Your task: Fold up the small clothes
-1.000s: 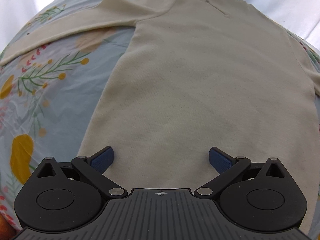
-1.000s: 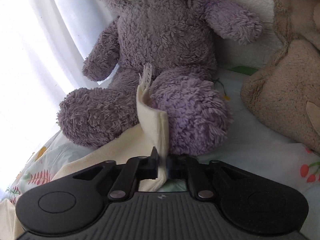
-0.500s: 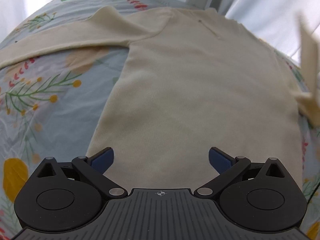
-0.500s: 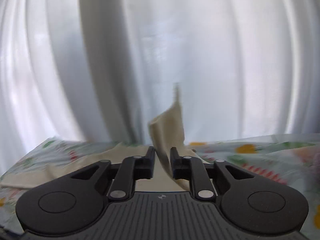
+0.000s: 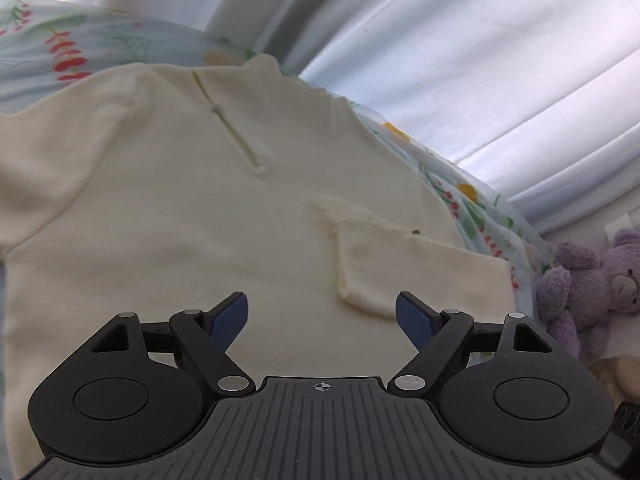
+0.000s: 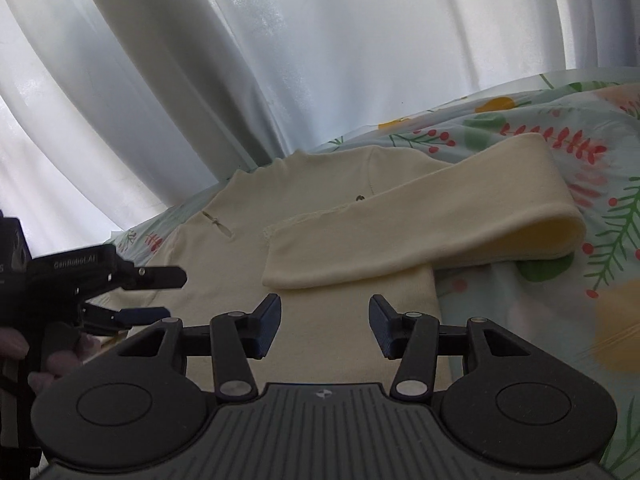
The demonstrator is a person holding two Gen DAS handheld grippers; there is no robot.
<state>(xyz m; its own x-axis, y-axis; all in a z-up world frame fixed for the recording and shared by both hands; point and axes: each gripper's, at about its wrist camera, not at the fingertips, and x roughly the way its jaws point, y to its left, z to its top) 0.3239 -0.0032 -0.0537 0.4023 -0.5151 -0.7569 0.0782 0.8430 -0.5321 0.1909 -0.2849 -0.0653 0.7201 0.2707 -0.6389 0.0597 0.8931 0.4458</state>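
A cream long-sleeved top (image 5: 192, 208) lies flat on the floral bedsheet (image 5: 60, 40), neck end far from me. Its right sleeve (image 6: 420, 224) is folded across the chest, cuff near the middle; it also shows in the left wrist view (image 5: 420, 268). My left gripper (image 5: 322, 314) is open and empty, hovering over the lower body of the top. My right gripper (image 6: 324, 322) is open and empty, just short of the folded sleeve's cuff. The left gripper (image 6: 136, 294) shows at the left of the right wrist view.
White curtains (image 6: 320, 60) hang behind the bed. A purple teddy bear (image 5: 588, 280) sits at the right edge of the bed. The floral sheet (image 6: 560, 280) extends to the right of the top.
My right gripper carried the sleeve across the top, opened and let it go; the sleeve now lies folded on the chest. My left gripper moved toward the neck end and stayed open.
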